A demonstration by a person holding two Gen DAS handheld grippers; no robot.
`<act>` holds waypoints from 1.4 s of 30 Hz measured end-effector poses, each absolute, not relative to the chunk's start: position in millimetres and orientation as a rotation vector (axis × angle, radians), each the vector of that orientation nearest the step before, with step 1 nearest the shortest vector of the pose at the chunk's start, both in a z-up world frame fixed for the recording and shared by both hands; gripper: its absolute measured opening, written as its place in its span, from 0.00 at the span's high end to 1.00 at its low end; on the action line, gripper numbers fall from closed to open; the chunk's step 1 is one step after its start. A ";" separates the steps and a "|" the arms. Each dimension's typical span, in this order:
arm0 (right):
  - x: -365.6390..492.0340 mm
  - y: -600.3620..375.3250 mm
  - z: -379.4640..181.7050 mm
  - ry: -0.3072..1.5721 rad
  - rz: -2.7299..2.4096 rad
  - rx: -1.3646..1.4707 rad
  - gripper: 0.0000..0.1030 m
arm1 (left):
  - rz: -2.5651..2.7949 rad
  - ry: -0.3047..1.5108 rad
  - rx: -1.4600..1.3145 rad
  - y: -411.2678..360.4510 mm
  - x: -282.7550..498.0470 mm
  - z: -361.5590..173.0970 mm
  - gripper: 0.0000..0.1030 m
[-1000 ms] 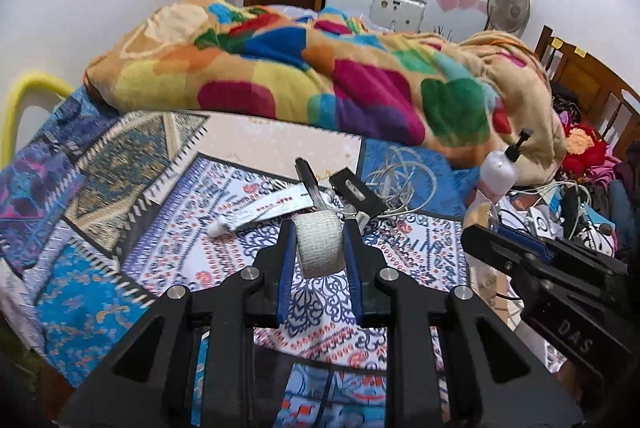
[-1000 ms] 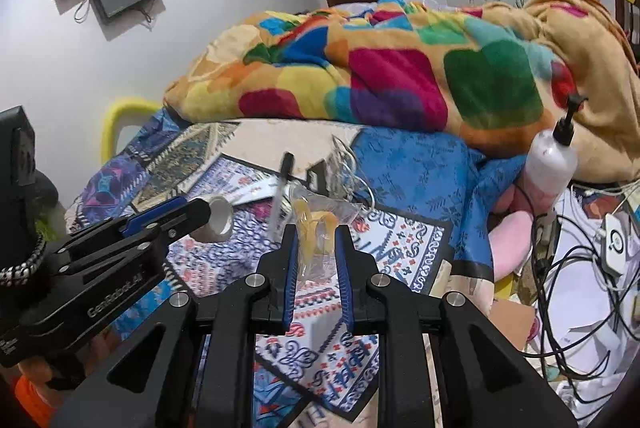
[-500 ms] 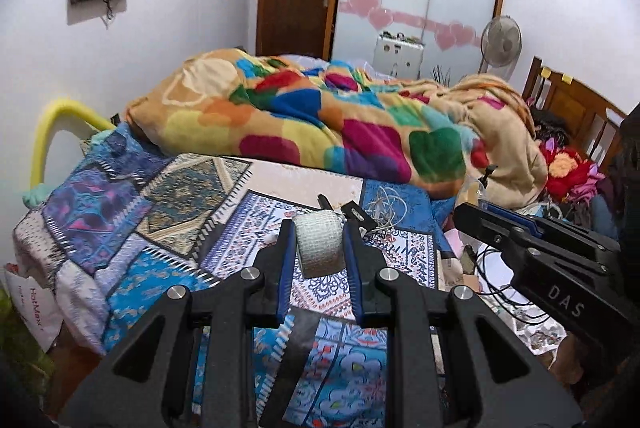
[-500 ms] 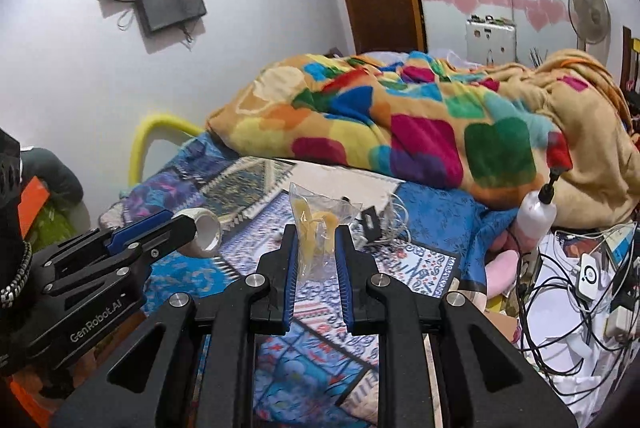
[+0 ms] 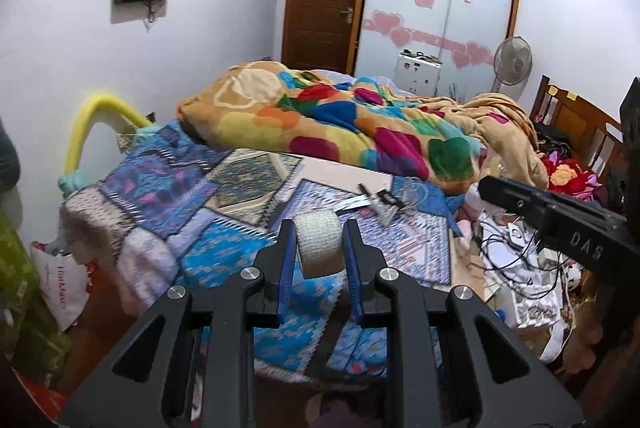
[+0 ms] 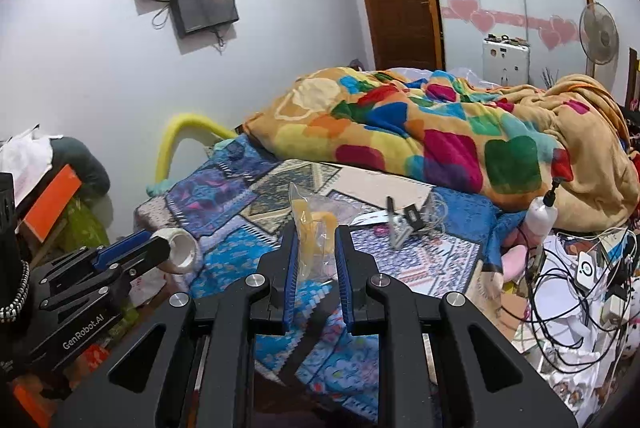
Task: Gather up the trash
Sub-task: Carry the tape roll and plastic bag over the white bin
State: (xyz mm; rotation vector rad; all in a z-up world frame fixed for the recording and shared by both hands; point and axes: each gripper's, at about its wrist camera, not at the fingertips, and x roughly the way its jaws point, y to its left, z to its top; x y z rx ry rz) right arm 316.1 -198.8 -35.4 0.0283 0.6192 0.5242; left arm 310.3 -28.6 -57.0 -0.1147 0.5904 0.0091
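Looking through the left wrist view, I have my left gripper (image 5: 319, 248) clamped on a white tape roll (image 5: 319, 246), held in the air above the near edge of the bed (image 5: 224, 187). Scissors (image 5: 370, 193) and a tangle of white cable (image 5: 414, 189) lie further up on the patterned sheet, below the colourful blanket (image 5: 360, 123). Through the right wrist view, my right gripper (image 6: 316, 252) is pinched on a clear plastic bag (image 6: 312, 224) with something yellow inside, raised over the bed's near edge.
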 end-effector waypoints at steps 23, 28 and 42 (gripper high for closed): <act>239.9 -39.8 -68.9 0.695 0.790 -0.138 0.84 | 0.361 0.651 -0.236 148.4 169.9 -116.7 0.78; 232.9 -4.4 -87.6 0.743 0.854 -0.178 0.84 | 0.413 0.683 -0.315 181.8 160.6 -148.6 0.78; 232.3 83.1 -189.3 0.993 0.963 -0.337 0.84 | 0.441 0.911 -0.409 225.9 187.7 -261.5 0.78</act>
